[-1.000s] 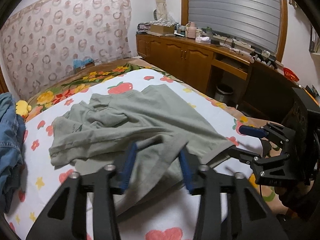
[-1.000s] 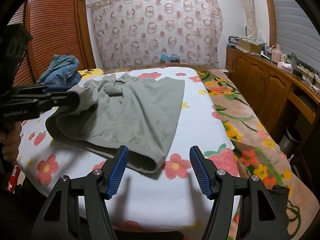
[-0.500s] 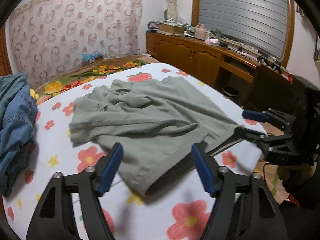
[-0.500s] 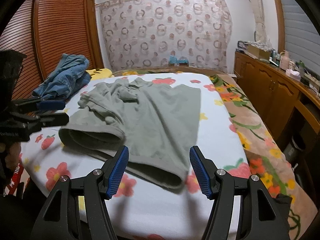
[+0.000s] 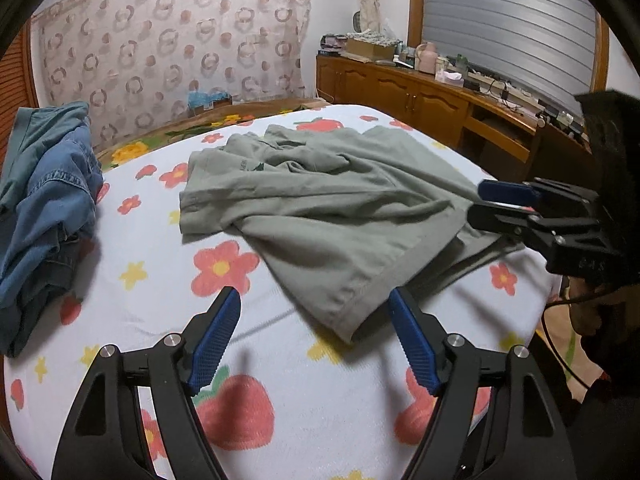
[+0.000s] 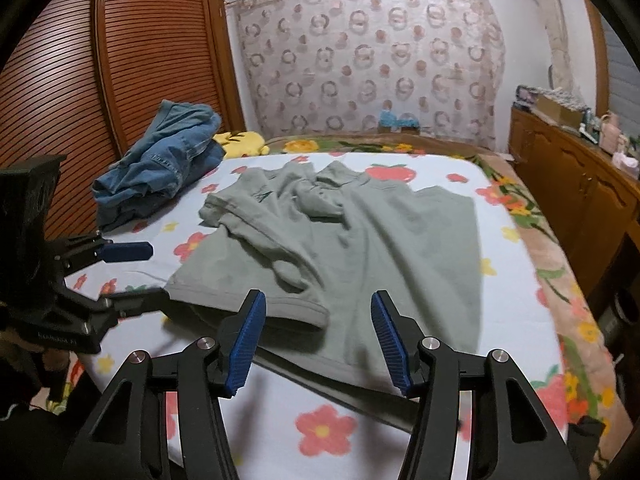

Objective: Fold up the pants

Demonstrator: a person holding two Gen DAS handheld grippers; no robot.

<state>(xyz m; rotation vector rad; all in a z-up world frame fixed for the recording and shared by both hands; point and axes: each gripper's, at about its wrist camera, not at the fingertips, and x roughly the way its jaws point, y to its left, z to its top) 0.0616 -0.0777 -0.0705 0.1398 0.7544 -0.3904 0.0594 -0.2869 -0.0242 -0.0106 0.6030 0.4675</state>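
Observation:
Grey-green pants lie rumpled on the flowered bed sheet, waist toward the far wall, one leg folded over the other. They also show in the right wrist view. My left gripper is open and empty, just short of the near leg hem. My right gripper is open and empty, its fingers over the other leg's hem. In the left wrist view the right gripper sits at the pants' right edge. In the right wrist view the left gripper sits at their left corner.
A heap of blue denim clothes lies on the bed's left side, also in the right wrist view. A yellow plush sits behind it. A wooden cabinet runs along the right. Slatted wardrobe doors stand on the left.
My left gripper let go of the pants leg, opened wide and drew back. The leg now lies folded on the bed. My right gripper moved in over the hem.

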